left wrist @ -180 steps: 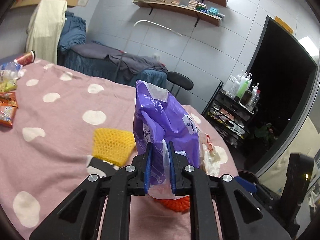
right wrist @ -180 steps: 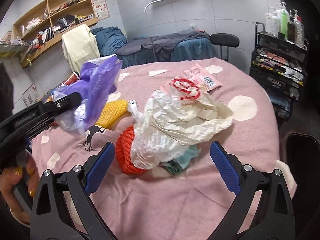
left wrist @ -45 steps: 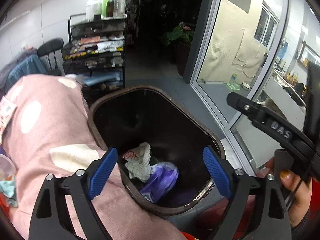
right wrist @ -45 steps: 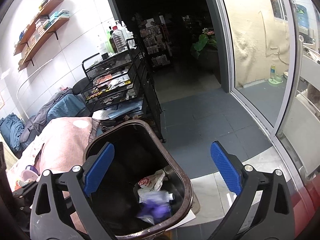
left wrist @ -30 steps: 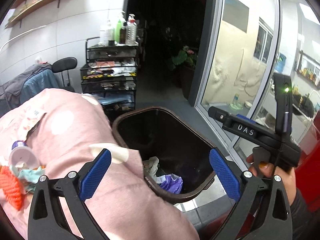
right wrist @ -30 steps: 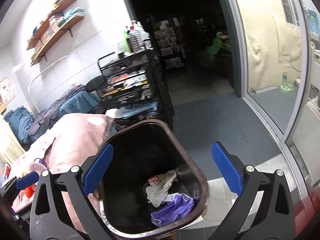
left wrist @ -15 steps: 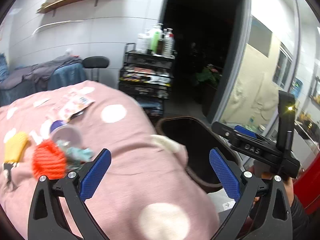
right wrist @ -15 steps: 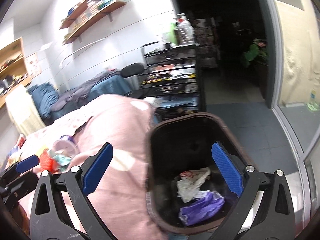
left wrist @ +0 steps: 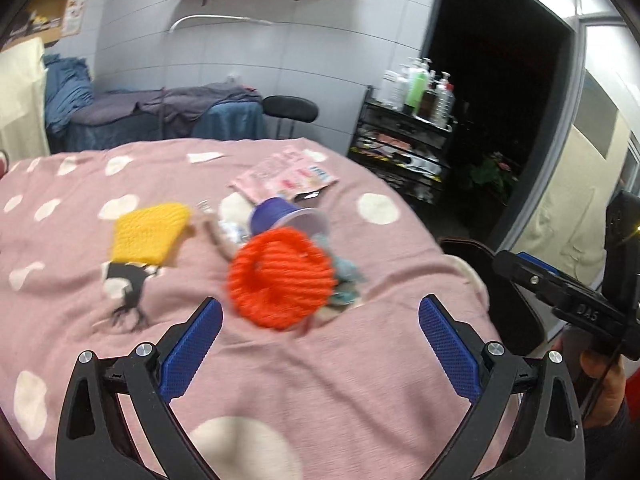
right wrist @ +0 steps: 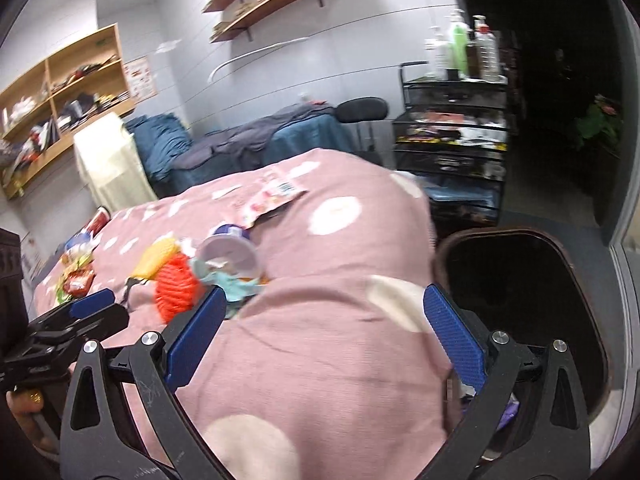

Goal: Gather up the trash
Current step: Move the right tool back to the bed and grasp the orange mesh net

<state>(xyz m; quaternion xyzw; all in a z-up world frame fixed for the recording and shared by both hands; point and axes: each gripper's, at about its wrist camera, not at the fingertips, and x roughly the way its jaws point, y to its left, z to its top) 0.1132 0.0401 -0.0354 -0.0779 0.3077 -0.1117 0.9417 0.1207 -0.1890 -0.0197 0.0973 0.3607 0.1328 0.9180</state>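
Both tools, left (left wrist: 319,344) and right (right wrist: 320,338), gape empty; the soft orange foam-net sleeve (left wrist: 280,278) looks light and squashy, best pinched at its rim.

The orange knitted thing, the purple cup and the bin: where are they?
orange knitted thing (left wrist: 280,278), left wrist view, middle of its ribbed face
purple cup (left wrist: 272,213), left wrist view, its purple side wall
bin (right wrist: 560,236), right wrist view, far rim
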